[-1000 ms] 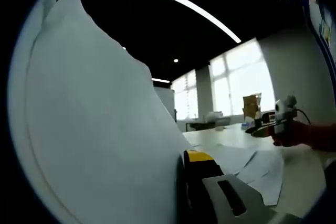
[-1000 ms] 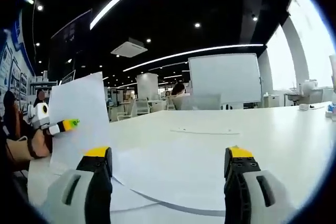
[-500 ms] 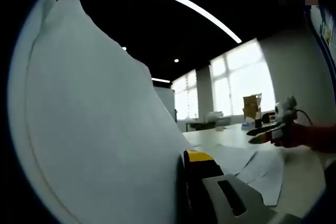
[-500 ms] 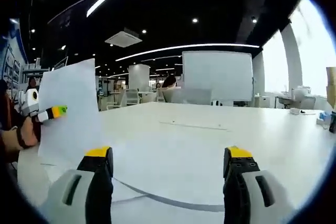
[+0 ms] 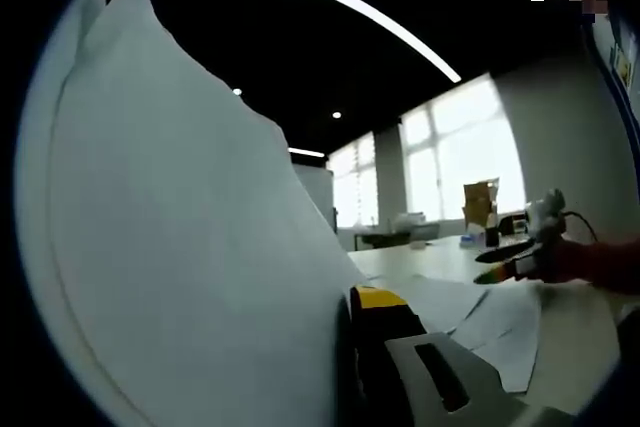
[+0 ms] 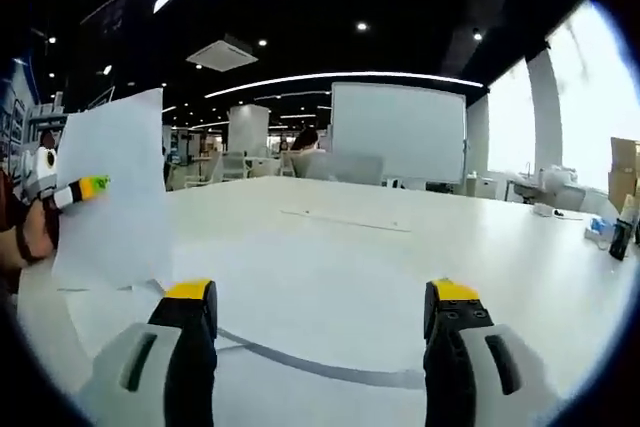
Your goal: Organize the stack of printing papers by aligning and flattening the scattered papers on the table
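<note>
Left gripper (image 6: 85, 188), jaws closed on a raised sheet (image 5: 190, 277), holds it upright above the table (image 6: 400, 277); in the right gripper view the same sheet stands at the left. Right gripper (image 6: 318, 332), jaws apart and empty, hovers over loose papers (image 5: 500, 322) lying flat on the table. A whiteboard (image 6: 398, 132) stands beyond the far edge.
</note>
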`<state>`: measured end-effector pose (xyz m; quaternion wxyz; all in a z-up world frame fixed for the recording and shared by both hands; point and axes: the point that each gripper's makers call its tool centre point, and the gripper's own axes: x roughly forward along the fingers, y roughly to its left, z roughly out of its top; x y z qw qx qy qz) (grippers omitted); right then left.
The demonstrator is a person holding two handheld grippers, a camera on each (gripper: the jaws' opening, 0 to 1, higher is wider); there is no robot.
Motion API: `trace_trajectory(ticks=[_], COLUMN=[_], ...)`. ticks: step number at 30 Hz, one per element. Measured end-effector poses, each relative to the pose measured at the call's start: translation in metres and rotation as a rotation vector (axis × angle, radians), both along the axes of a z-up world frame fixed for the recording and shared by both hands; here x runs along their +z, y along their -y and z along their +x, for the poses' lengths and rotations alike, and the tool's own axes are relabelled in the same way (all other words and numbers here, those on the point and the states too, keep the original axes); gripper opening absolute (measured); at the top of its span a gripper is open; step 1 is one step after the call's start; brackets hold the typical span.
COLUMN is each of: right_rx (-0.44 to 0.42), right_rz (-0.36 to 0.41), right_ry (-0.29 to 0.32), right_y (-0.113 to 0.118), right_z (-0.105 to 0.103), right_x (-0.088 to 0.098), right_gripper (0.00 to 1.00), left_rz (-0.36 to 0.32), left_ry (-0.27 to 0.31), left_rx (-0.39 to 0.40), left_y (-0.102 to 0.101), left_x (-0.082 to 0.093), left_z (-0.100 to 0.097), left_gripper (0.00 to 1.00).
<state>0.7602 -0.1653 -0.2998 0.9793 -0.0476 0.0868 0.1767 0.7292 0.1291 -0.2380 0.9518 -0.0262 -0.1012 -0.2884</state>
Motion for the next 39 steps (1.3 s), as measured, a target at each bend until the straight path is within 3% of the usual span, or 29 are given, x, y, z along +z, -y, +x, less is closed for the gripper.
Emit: trace_trajectory(ticks=[6,14,26,35,39], right_rx=[-0.03,-0.069,-0.135,-0.155,-0.162], right_rz=[-0.07,-0.056,-0.102,-0.081,-0.045], right_ry=[-0.007,-0.031,-0.075,-0.106,-0.121], right_y=[0.006,0.018,0.04,0.046,0.05], right_z=[-0.001,-0.002,0.001,0.001,0.0], right_x=[-0.007,-0.012,-0.026,-0.03,-0.031], right_gripper=[0.81,0.8,0.76,0.71,0.64], left_rz=[0.0,0.0,0.003,0.002,0.002], left_ry=[-0.002,-0.004,-0.007,-0.008,-0.007], left_rx=[0.002,0.004,0.004,0.004,0.004], left_y=[0.0,-0.001,-0.001,-0.001,-0.001], left_x=[-0.001,-0.001,-0.002,-0.002,-0.002], left_z=[0.001,0.001,0.002,0.002,0.002], left_gripper=[0.1,0.1,0.11,0.11,0.11])
